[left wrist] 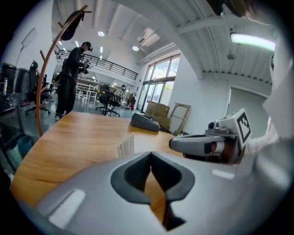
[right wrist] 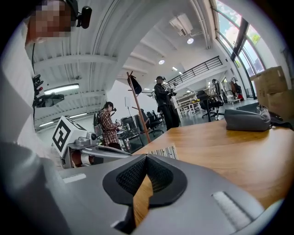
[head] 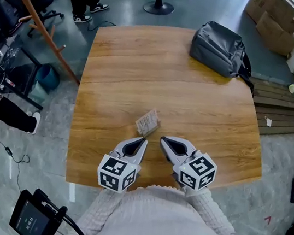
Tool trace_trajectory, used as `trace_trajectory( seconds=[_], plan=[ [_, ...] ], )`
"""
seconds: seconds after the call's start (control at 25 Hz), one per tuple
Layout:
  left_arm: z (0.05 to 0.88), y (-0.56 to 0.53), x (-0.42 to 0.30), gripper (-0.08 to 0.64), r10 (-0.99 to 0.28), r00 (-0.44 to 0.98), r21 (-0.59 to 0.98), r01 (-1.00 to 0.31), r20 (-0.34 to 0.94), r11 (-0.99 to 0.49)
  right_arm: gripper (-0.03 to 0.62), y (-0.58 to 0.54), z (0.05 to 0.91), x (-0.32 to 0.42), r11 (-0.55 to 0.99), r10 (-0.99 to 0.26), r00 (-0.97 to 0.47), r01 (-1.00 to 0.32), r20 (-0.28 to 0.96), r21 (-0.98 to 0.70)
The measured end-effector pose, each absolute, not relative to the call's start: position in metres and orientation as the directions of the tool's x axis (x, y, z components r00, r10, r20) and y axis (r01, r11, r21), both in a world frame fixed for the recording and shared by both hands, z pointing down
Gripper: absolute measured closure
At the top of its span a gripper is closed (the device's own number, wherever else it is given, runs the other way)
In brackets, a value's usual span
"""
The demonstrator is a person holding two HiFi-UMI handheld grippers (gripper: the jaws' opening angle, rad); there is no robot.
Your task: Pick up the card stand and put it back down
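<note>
landmark: card stand (head: pixel 148 122), small printed card, free on the wooden counter (head: pixel 120 77), nothing touching it
left tongs (head: pixel 144 140): clenched, tips met, nothing between them; just beside the card stand on the person's side, slightly to its left; apart from it
right tongs (head: pixel 163 140): also clenched and empty; just beside the card stand on the person's side, to its right; apart from it
backpack (head: pixel 220 48): grey, well apart from the card stand, at the far right of the counter; not part of the job
step: stand is down and neither tongs grips it. Reads as either the approach before the pick or the rest after the put-down; can't tell which
next move, if the pick is pending: spread one pair of tongs, ease forward so the card's thin edge sits between the tips, then clench and lift straight up
care: the card looks light and thin, so a nudge from shut tips would likely slide or tip it; open before closing in
</note>
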State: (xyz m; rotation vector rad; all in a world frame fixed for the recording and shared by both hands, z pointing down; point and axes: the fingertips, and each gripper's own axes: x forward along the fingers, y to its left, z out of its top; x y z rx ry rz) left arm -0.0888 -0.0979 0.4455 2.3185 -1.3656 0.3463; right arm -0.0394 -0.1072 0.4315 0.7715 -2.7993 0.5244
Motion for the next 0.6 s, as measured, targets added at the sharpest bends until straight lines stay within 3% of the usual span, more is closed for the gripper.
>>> trace_trajectory(
  seconds=[0.6],
  plan=[
    [0.4487, -0.0888, -0.0868, 0.552, -0.762, 0.488, 0.225, -0.873, 0.426, -0.434, 0.594, -0.1023, 0.4278, -0.037, 0.815, -0.465, -0.835, -0.533, 0.294, -0.227]
  ],
)
